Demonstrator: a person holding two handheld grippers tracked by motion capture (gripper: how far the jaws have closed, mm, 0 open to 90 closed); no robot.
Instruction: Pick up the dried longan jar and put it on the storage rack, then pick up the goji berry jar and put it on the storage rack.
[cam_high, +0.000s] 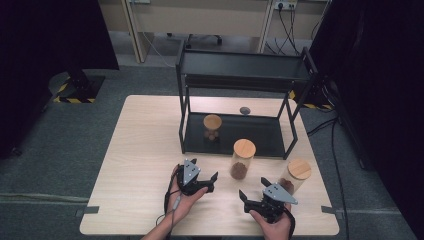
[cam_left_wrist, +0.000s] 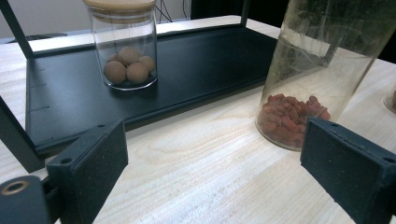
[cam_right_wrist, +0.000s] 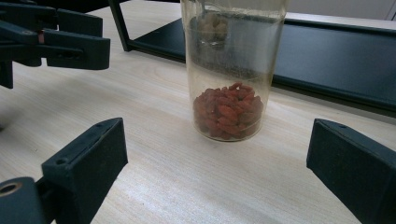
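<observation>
On the wooden desk (cam_high: 135, 165), the left tool (cam_high: 214, 181) rests near the front edge with its jaws spread wide and nothing between them, pointing toward the jar of red berries (cam_high: 242, 161). That jar stands upright on the desk just in front of the black rack (cam_high: 240, 75), between the two tools, its wooden lid on. A jar of round brown balls (cam_high: 212, 127) sits on the rack's lower shelf. The right tool (cam_high: 243, 199) is wide apart too and empty, aimed at the berry jar. Another lidded jar (cam_high: 296, 176) stands just behind it.
</observation>
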